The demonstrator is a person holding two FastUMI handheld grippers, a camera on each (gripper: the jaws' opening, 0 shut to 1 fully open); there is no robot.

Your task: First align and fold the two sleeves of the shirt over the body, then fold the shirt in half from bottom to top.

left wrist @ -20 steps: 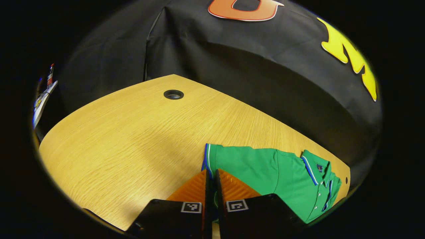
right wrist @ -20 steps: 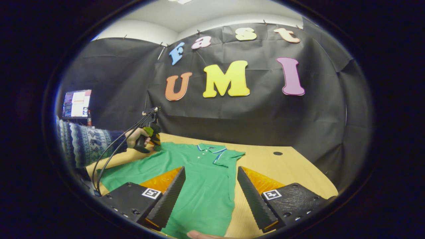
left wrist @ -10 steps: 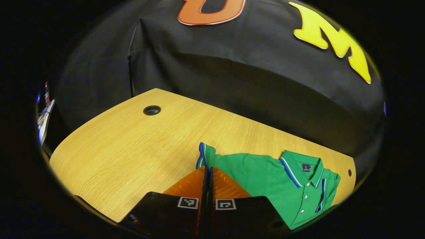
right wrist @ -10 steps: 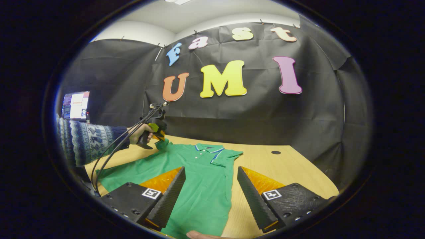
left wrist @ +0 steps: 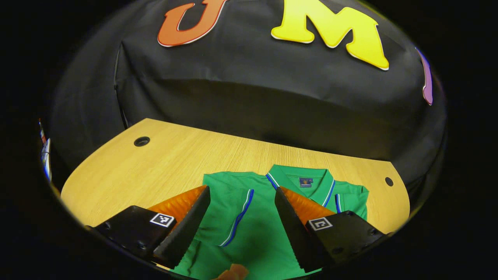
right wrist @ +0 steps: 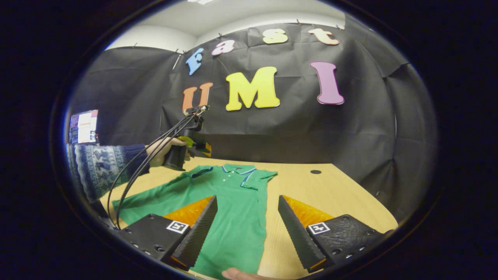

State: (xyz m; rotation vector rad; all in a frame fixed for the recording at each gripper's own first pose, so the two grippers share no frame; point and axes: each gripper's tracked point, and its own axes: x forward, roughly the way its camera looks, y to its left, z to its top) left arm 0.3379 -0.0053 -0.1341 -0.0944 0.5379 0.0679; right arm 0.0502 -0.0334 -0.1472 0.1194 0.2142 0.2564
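A green polo shirt [left wrist: 253,237] with blue-and-white trim lies flat on the wooden table [left wrist: 163,163], collar [left wrist: 301,181] toward the far wall. Its left sleeve, with a blue-striped cuff [left wrist: 240,212], lies folded over the chest. My left gripper [left wrist: 242,190] hovers open above that sleeve, nothing between its fingers. In the right gripper view a hand holds the left gripper [right wrist: 196,147] above the shirt's shoulder. My right gripper [right wrist: 247,198] stands open over the lower body of the shirt [right wrist: 233,210], apart from it. The other sleeve [right wrist: 255,179] is folded in beside the collar.
Two round cable holes [left wrist: 142,141] [left wrist: 389,181] sit in the table near its far corners. A patterned sleeve [right wrist: 101,171] and black cables [right wrist: 132,179] reach in from the left. A monitor [right wrist: 82,126] stands at the far left. A fingertip [right wrist: 237,274] shows at the bottom edge.
My left gripper was shut on the sleeve cuff; it has carried it over the body, opened and let it go, then lifted. The right gripper has hardly moved.
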